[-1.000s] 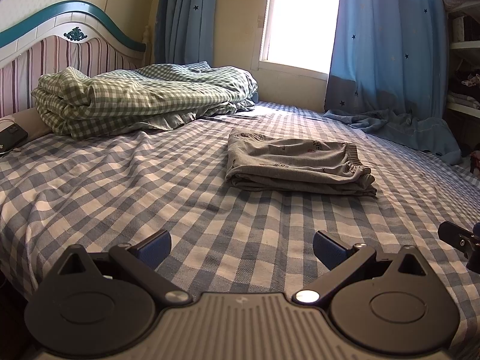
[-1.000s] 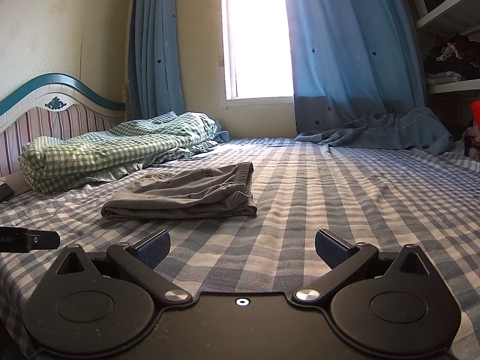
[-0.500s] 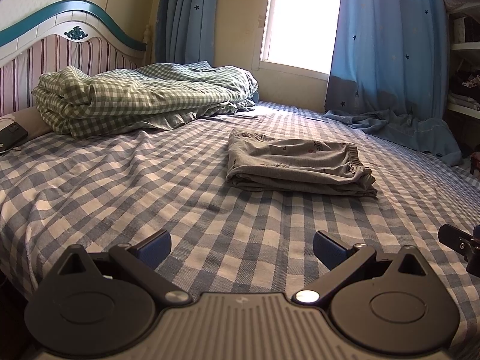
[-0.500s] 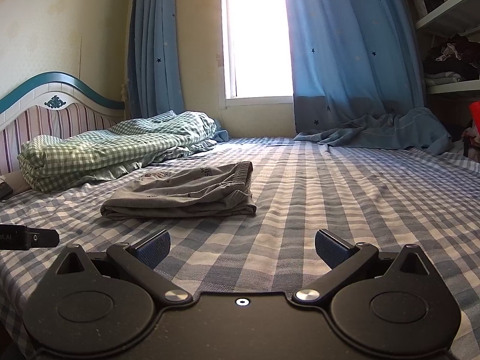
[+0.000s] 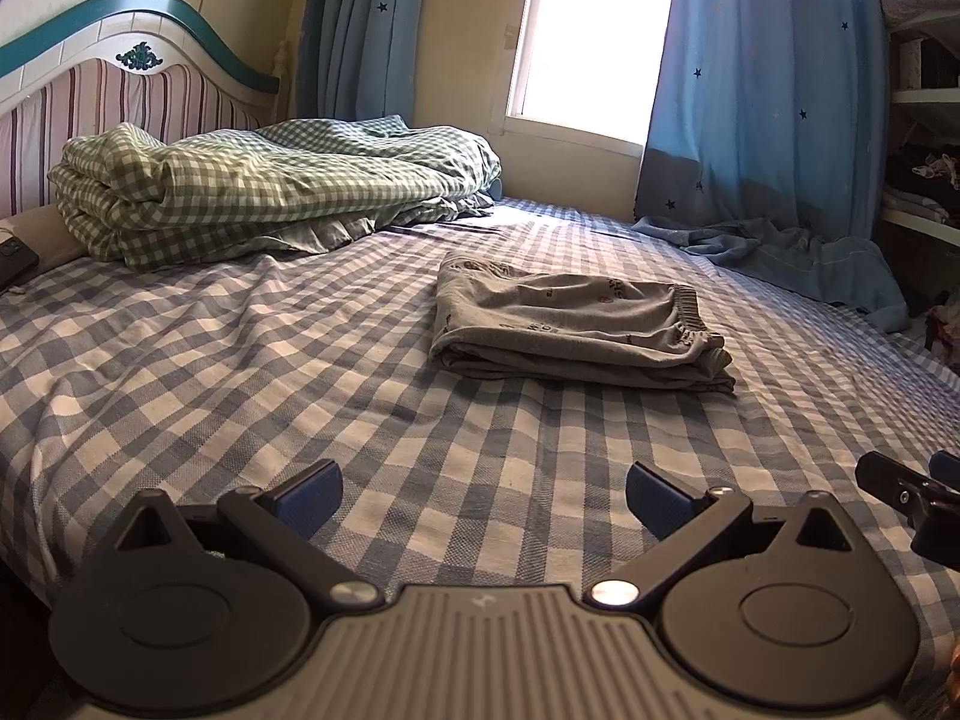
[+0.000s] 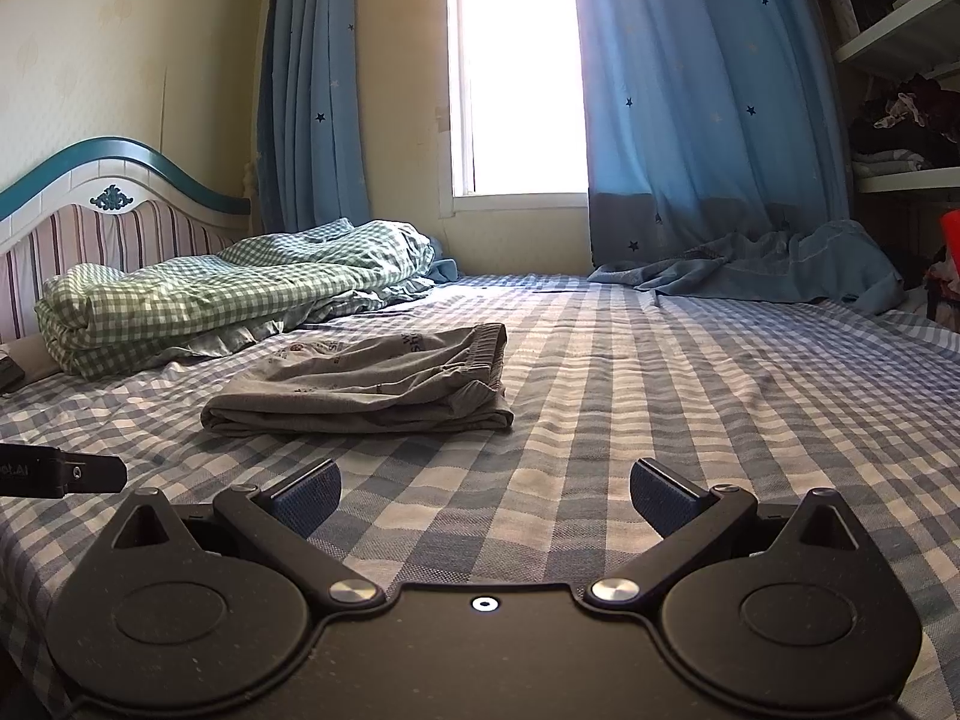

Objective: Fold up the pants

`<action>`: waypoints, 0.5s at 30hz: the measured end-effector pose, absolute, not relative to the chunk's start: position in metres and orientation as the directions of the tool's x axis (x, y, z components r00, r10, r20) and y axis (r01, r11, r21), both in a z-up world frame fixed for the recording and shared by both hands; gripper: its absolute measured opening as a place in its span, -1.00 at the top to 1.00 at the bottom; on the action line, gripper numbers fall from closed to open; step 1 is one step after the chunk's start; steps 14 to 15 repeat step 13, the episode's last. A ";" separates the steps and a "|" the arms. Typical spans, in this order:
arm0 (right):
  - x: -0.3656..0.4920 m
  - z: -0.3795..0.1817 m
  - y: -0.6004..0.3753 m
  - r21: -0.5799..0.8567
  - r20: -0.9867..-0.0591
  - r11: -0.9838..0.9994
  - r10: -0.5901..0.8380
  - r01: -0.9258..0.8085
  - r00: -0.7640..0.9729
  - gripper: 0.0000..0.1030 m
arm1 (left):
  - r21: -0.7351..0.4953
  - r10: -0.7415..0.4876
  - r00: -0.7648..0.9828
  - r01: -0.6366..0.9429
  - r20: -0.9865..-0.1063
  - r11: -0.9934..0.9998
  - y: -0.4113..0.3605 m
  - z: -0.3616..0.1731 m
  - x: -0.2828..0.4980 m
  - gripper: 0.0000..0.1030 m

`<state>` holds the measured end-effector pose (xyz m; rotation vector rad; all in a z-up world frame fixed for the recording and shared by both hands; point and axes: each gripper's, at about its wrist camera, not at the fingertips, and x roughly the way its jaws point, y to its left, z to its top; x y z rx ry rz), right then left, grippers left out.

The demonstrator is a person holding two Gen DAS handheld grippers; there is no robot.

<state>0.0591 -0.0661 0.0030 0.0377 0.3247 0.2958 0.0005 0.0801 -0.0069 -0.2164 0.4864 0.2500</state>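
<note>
Both grippers, left gripper (image 5: 483, 495) and right gripper (image 6: 485, 495), are held empty with jaws spread, well short of the folded pants (image 5: 570, 324); any final tidying should be done gently.

Both fisheye cameras sit low over the near edge of the bed (image 5: 180, 372), each looking forward between its own fingers toward the window (image 6: 522, 66) on the far wall. The left wrist view stands nearer the headboard (image 5: 120, 78) side and angles slightly right; the right wrist view stands further from it, lower and flatter. Both share the folded pants (image 5: 570, 324) mid-bed, the green checked quilt (image 6: 228, 300), headboard and curtains (image 6: 708, 96); each catches the other gripper's tip at its edge.
</note>
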 end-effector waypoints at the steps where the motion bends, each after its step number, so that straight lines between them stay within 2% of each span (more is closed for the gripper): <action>1: 0.059 0.003 -0.066 0.083 -0.309 0.956 0.293 -0.281 0.905 -0.99 | -0.145 0.182 0.857 -0.283 -0.482 0.948 0.079 -0.006 0.000 -0.99; 15: 0.059 0.005 -0.063 0.060 -0.315 0.953 0.300 -0.297 0.900 -0.99 | -0.146 0.198 0.869 -0.291 -0.453 0.945 0.083 -0.004 0.001 -0.99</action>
